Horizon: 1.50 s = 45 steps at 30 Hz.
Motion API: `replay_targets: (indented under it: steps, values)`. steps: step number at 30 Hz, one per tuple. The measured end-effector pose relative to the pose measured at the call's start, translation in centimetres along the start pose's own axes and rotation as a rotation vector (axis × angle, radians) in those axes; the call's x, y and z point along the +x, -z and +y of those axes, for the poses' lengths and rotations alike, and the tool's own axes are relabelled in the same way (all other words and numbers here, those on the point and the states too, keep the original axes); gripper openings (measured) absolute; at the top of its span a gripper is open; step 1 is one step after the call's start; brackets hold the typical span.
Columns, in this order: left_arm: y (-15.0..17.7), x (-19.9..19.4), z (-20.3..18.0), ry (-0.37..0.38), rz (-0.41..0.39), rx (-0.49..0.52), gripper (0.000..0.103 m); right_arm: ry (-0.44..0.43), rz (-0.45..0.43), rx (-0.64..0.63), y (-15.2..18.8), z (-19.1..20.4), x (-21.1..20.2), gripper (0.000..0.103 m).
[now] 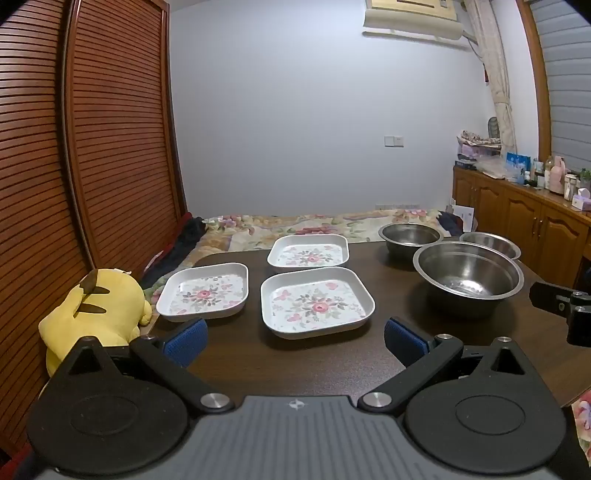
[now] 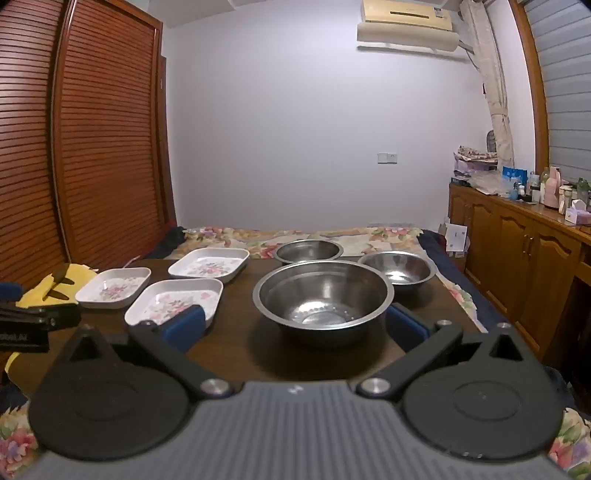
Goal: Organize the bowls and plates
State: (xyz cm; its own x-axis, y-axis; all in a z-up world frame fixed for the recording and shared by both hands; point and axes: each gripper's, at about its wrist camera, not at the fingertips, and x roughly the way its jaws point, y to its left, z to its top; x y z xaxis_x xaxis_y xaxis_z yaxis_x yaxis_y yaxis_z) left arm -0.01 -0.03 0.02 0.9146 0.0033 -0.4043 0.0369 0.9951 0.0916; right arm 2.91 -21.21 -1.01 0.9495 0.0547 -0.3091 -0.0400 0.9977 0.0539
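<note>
Both grippers hover level above the near edge, the left gripper [image 1: 293,338] and the right gripper [image 2: 295,328] each with jaws spread wide, holding nothing.

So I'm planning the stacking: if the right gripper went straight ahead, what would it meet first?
Most likely the big steel bowl, which sits straight ahead of the open right gripper; exact depth is unclear.

No legible text anywhere, partial white lettering on the left gripper [image 2: 24,336] body was cut off and blurred, air conditioner [image 2: 406,16] marking too small to read
</note>
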Motion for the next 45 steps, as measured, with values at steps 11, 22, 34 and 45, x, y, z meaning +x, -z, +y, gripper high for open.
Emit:
replay_targets:
  steps: [11, 22, 34, 45]
  values:
    - [-0.24, -0.13, 0.07, -0.006, -0.025, -0.001, 0.103, 0.002, 0.002, 0.012, 0.4, -0.31, -0.04, 0.103]
    - [-0.31, -0.37, 0.39, -0.003, -0.023, -0.003, 0.103, -0.002, 0.009, 0.023, 0.42, -0.47, 0.32, 0.103]
    - [-0.3, -0.32, 0.31, -0.004, -0.022, -0.003, 0.103, 0.006, 0.003, 0.017, 0.49, -0.54, 0.28, 0.103]
    - [-0.27, -0.35, 0.22, -0.003, -0.021, -0.003, 0.103, 0.006, 0.005, 0.022, 0.52, -0.6, 0.39, 0.103]
